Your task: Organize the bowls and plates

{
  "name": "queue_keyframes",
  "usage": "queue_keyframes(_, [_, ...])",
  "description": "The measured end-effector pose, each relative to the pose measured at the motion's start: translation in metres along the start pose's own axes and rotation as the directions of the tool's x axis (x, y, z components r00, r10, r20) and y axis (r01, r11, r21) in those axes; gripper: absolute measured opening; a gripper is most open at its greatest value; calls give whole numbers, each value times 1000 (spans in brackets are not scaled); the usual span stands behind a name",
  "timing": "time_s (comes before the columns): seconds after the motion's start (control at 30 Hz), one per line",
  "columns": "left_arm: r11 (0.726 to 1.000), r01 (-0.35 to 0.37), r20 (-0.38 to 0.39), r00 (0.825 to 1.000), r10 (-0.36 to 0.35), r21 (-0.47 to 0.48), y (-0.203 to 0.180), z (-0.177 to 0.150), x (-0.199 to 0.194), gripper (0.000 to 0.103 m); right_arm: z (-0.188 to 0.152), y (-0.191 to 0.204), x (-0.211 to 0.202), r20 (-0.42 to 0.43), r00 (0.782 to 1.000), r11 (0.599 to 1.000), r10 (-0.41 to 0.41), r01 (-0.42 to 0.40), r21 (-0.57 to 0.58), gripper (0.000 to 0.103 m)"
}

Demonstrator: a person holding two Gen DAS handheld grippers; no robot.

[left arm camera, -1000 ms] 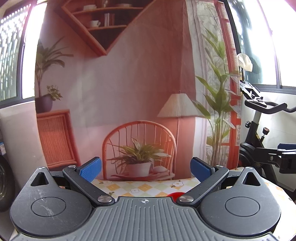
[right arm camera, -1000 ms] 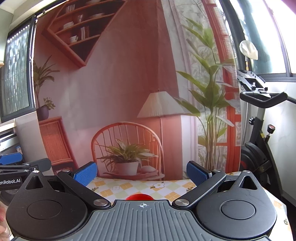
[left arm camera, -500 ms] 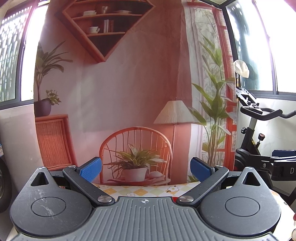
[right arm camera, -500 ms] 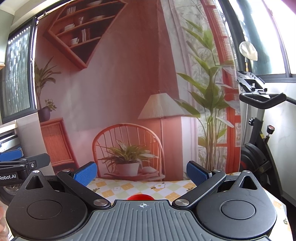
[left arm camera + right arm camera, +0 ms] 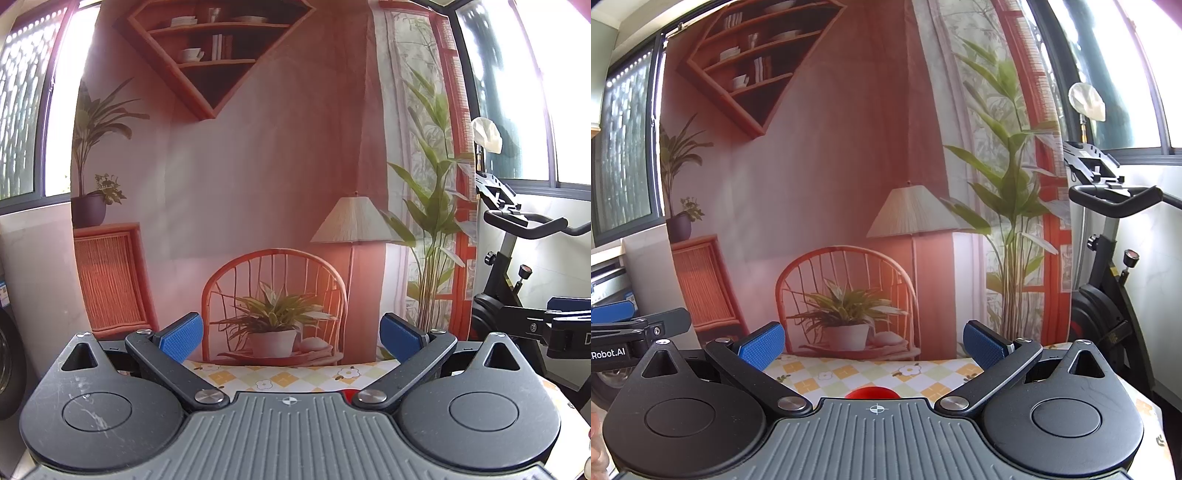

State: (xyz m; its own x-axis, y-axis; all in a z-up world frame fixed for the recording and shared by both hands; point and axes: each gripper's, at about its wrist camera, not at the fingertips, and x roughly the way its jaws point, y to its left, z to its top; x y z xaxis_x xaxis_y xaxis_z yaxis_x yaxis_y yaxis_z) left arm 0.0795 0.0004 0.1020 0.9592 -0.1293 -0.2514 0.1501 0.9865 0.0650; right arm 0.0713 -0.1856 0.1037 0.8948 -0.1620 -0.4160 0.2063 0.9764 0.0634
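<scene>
Printed fabric backdrop point(image 5: 258, 166) fills both views: terracotta wall, triangular shelf, rattan chair with a potted plant, pleated lamp, all flat print with faint creases. Real black exercise bike point(image 5: 1108, 295) at right, glossy frame, curved handlebar. Below it a table in a checked cloth point(image 5: 871, 373), yellow and pale-green squares with white flowers, matte.

Left gripper point(image 5: 291, 338): jaws spread wide, nothing between the blue ribbed pads, ridged grey body in the foreground. Right gripper point(image 5: 873, 341): same build, equally wide apart, empty. Each gripper's tip shows at the edge of the other's view.

Only task item visible: a red glossy rounded rim point(image 5: 873, 392) on the cloth, mostly hidden behind the right gripper body; a sliver shows in the left view too. Can't tell plate or bowl, or contents.

Versus 1 s ago: left camera pitched up, more shelf visible, less table; right view nearly unchanged.
</scene>
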Motion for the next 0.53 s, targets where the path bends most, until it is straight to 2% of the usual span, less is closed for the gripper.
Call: queue_keyframes(0.53, [999,42,-4,999,-42,-6,1,-3,3,102,0,-4,4,-11,1000,1000,-3,3,9,103])
